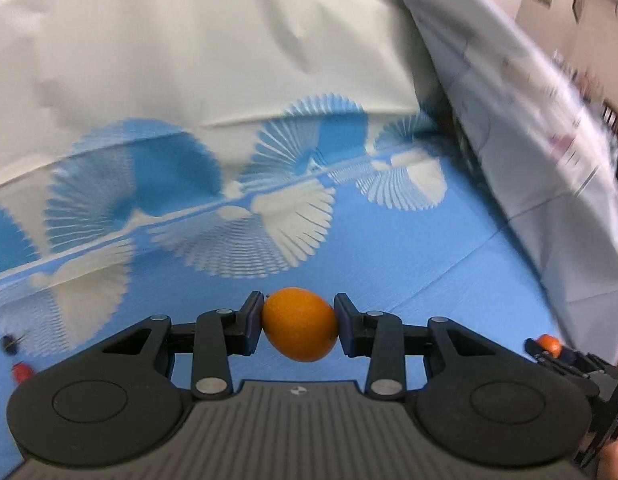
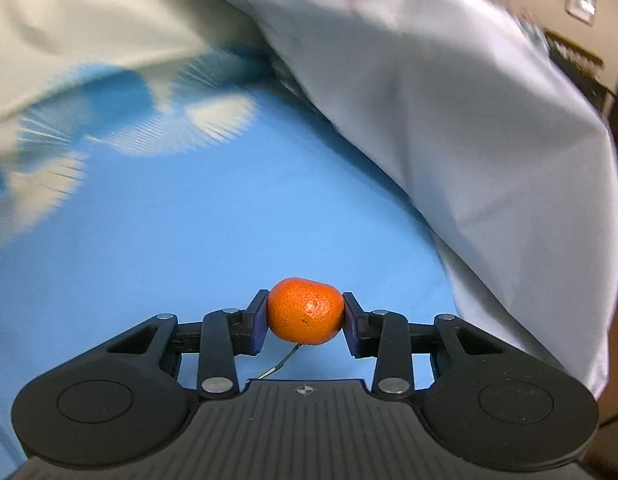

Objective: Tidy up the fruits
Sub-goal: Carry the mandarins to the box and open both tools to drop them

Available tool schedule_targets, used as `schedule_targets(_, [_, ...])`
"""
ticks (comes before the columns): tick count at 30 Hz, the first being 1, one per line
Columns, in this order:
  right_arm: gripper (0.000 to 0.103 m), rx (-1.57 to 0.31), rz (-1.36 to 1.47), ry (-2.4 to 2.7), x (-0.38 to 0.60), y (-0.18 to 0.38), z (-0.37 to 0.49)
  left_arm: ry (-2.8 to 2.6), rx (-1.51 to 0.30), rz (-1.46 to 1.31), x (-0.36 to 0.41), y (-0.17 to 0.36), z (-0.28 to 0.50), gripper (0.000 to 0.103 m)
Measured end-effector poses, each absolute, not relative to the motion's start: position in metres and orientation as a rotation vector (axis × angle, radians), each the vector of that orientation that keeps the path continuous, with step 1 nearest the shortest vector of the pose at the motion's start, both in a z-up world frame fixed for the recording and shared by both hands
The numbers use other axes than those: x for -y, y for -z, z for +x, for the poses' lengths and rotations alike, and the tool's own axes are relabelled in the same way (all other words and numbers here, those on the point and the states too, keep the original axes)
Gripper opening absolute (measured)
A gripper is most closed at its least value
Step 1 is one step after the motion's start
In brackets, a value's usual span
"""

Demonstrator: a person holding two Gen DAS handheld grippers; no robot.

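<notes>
My left gripper (image 1: 299, 326) is shut on a smooth oval orange fruit (image 1: 300, 324) and holds it above the blue cloth (image 1: 389, 272). My right gripper (image 2: 305, 314) is shut on a round mandarin (image 2: 305, 310) with dimpled skin, also above the blue cloth (image 2: 189, 240). The right gripper with its mandarin (image 1: 550, 344) shows at the right edge of the left wrist view. A small red fruit (image 1: 21, 372) and a dark object (image 1: 9, 343) lie on the cloth at the far left.
The cloth has white fan patterns (image 1: 285, 216) and turns cream-white farther back. A white draped sheet (image 1: 529, 160) rises along the right side; it also shows in the right wrist view (image 2: 469, 120). Room walls show beyond it.
</notes>
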State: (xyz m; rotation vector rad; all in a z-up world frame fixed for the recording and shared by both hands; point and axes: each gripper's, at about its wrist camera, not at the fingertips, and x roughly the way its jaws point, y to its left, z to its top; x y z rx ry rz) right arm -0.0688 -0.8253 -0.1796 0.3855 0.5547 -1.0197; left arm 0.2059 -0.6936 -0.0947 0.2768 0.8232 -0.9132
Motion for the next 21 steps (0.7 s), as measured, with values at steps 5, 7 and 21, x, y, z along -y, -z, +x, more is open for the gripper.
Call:
schedule_targets(5, [0.039, -0.493, 0.385, 0.806, 0.698, 0.112, -0.027, 0.881, -0.830, 0.216, 0.575, 0.047, 0.215, 0.042])
schedule_targets(7, [0.039, -0.479, 0.402, 0.715, 0.648, 0.088, -0.012, 0.861, -0.835, 0.225, 0.522, 0.032, 0.216, 0.042])
schedule_targets(21, [0.039, -0.551, 0.339, 0.200, 0.364, 0.041, 0.062, 0.672, -0.911, 0.183, 0.218, 0.013, 0.192, 0.042])
